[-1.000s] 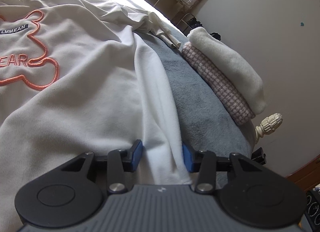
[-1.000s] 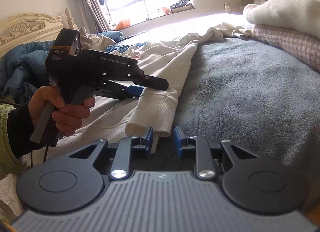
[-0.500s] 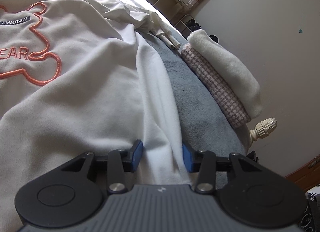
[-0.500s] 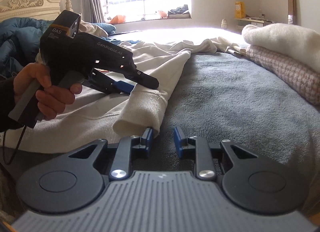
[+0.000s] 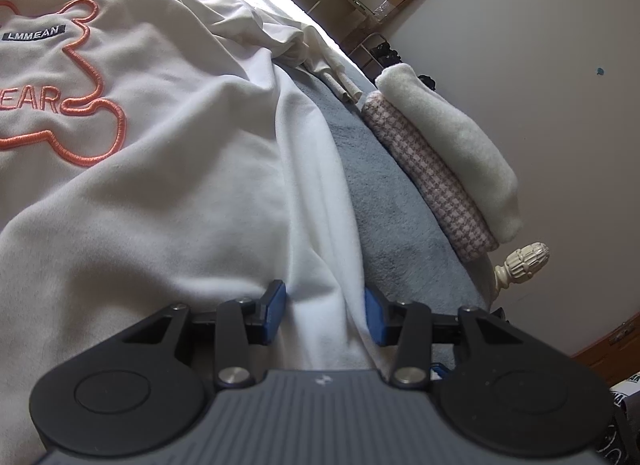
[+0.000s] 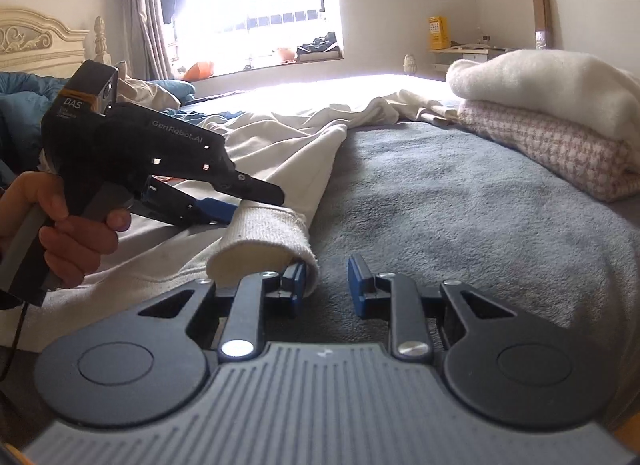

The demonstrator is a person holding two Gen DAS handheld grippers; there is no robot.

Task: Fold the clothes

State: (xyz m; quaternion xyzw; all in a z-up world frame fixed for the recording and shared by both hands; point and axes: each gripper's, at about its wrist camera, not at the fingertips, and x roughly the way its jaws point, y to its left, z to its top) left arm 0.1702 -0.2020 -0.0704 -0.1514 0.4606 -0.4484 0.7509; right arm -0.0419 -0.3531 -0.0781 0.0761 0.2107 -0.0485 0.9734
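The left tongs (image 5: 325,315) are seen half open astride the sweatshirt (image 5: 168,153) sleeve (image 5: 316,201), with no pinch evident. The right tongs (image 6: 326,285) are held narrow and empty, near the ribbed cuff (image 6: 266,241) on the grey bed (image 6: 440,205). The sleeve fold is judged to be in hand; next, a firm grip is called for. Folded clothes (image 6: 552,117) are stacked far right.

The left hand-held gripper (image 5: 325,313), gripped by a hand (image 6: 60,233), stands part open; the right hand-held gripper (image 6: 326,285) likewise, pointing slightly downward.
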